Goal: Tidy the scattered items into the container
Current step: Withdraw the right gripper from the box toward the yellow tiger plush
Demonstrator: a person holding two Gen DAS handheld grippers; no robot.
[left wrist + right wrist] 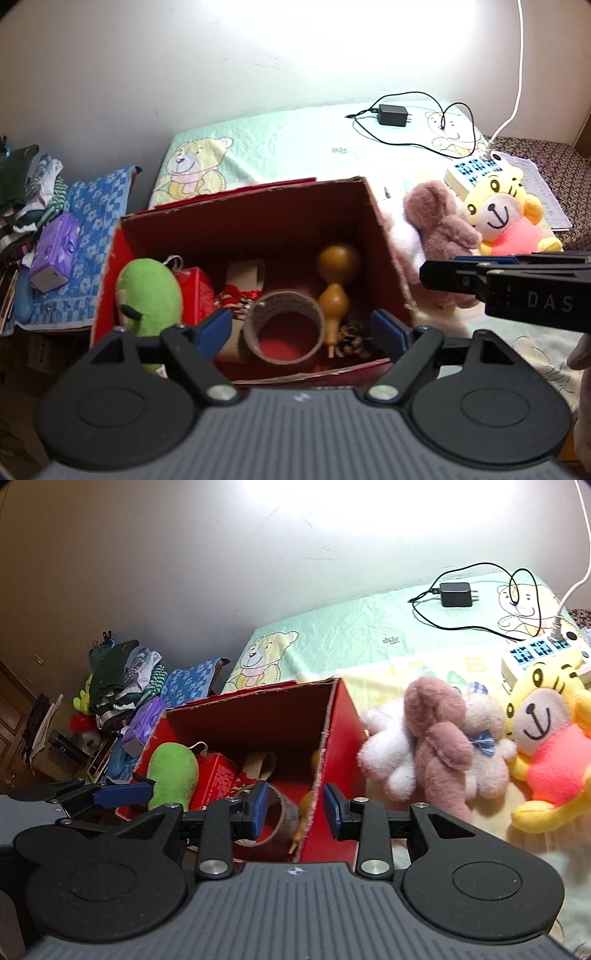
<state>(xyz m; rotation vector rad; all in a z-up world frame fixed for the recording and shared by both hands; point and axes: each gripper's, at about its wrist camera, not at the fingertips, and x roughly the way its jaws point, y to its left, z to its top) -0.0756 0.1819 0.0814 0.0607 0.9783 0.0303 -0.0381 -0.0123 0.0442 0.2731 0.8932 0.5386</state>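
While the left gripper hangs wide and empty above the red box, the right gripper, half-spread and empty, straddles its wall (a snag risk); brown plush bear waits rightward.

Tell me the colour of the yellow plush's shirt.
Bright pink shirt on the yellow plush; clearest in the right wrist view.

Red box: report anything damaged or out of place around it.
The red box has a frayed, ragged right wall edge. Three plush toys remain outside to its right: brown bear, white plush and yellow tiger. Nothing is spilled.
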